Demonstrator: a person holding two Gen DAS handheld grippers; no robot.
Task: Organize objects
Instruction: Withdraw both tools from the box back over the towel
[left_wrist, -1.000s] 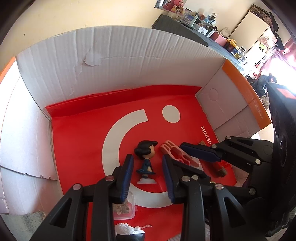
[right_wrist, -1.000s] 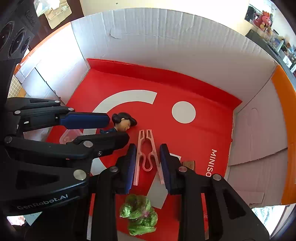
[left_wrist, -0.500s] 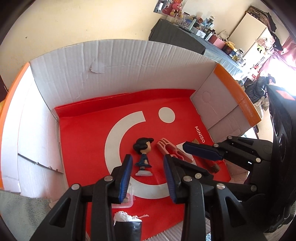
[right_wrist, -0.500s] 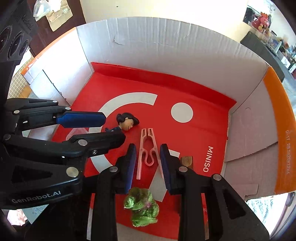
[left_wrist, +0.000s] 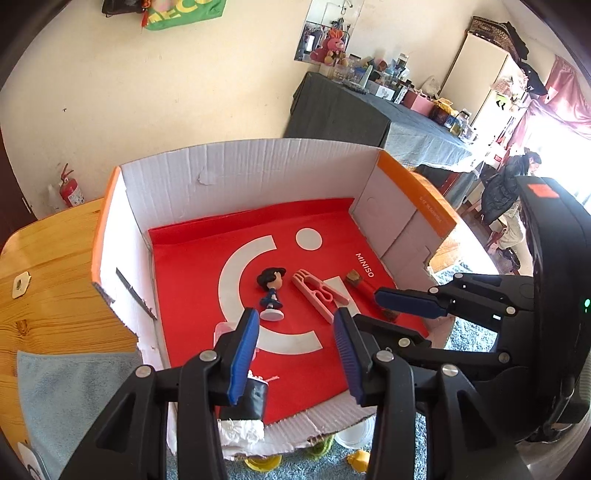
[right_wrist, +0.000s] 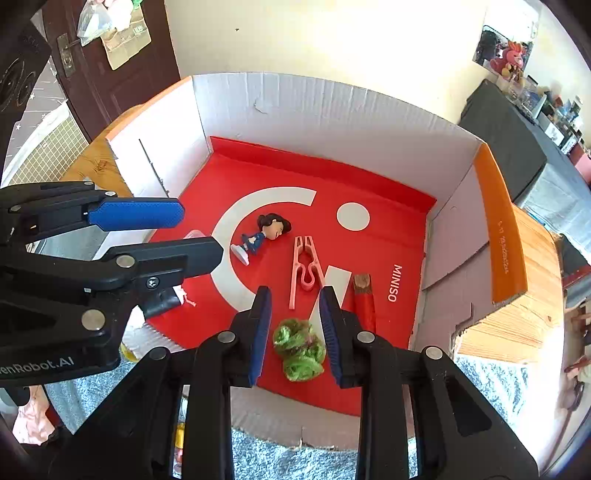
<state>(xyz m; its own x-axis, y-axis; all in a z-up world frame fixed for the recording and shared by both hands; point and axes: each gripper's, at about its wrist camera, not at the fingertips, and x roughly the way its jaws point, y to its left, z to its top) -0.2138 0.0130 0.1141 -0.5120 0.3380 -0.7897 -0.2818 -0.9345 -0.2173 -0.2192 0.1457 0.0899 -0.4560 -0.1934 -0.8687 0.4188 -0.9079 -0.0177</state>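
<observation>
Both claws hang released and empty above the box (right_wrist: 332, 99): left claw (left_wrist: 295, 354), right claw (right_wrist: 295, 332). Seemingly between picks, the right claw's next move looks like dropping onto the green ball (right_wrist: 299, 349) just under it, or the pink clip (right_wrist: 304, 269) ahead.

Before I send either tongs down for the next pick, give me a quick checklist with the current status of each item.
1. Left tongs open and empty: ok.
2. Right tongs open and empty: ok.
3. Both tongs raised above the cardboard box, touching nothing: ok.
4. Figurine upright: not ok, it looks tipped over in the right wrist view.
5. Pink clothes peg free of neighbours: ok, it lies apart from the figurine and the red stick.
6. Green scrunchie reachable: ok, it lies between the right tongs' fingers in view.
</observation>
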